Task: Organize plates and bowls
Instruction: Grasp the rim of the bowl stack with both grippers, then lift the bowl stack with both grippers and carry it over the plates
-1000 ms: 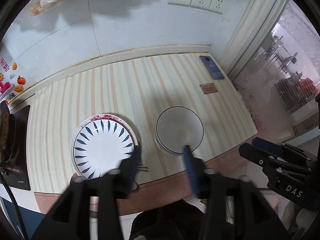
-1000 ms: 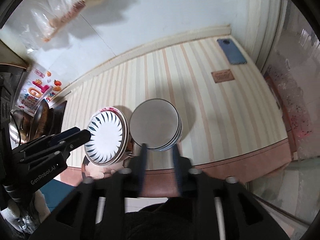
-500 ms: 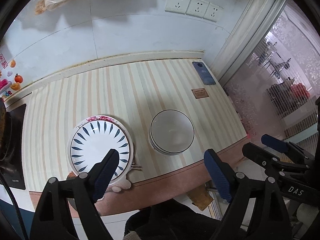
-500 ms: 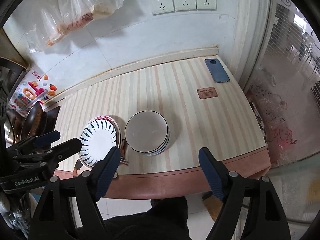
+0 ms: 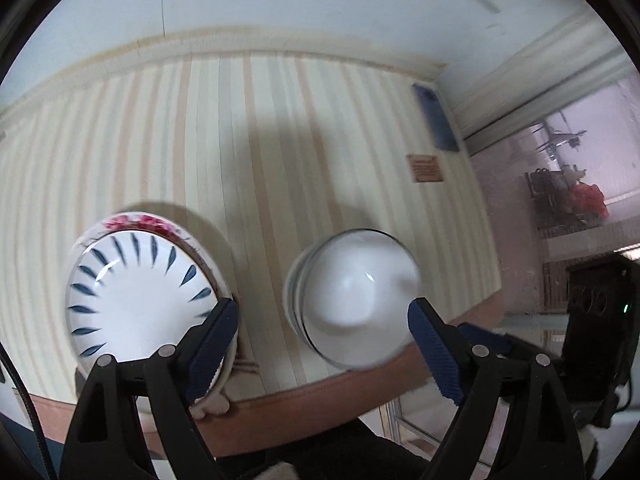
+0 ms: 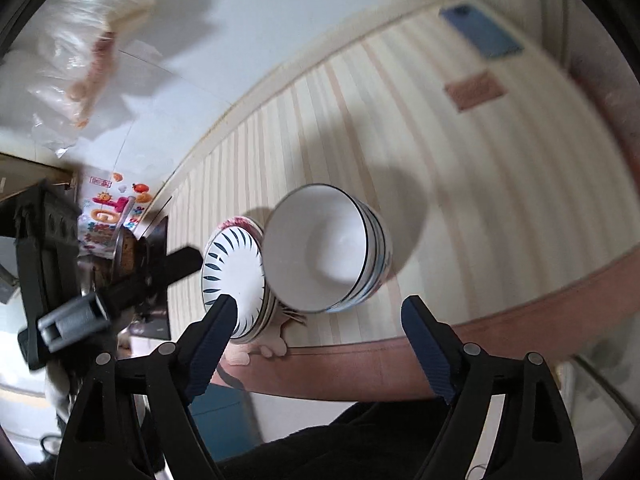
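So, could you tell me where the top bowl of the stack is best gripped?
Take the top white bowl by its thin dark-edged rim, coming down from above with one finger inside and one outside. It sits nested in the bowl stack, so its walls are mostly covered. Probably use the rim's right side, away from the plate stack.

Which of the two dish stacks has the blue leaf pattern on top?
The plate stack, nearer the stove side. Its top plate shows radiating blue leaf marks; the bowl stack beside it is plain white inside with only a dark rim line.
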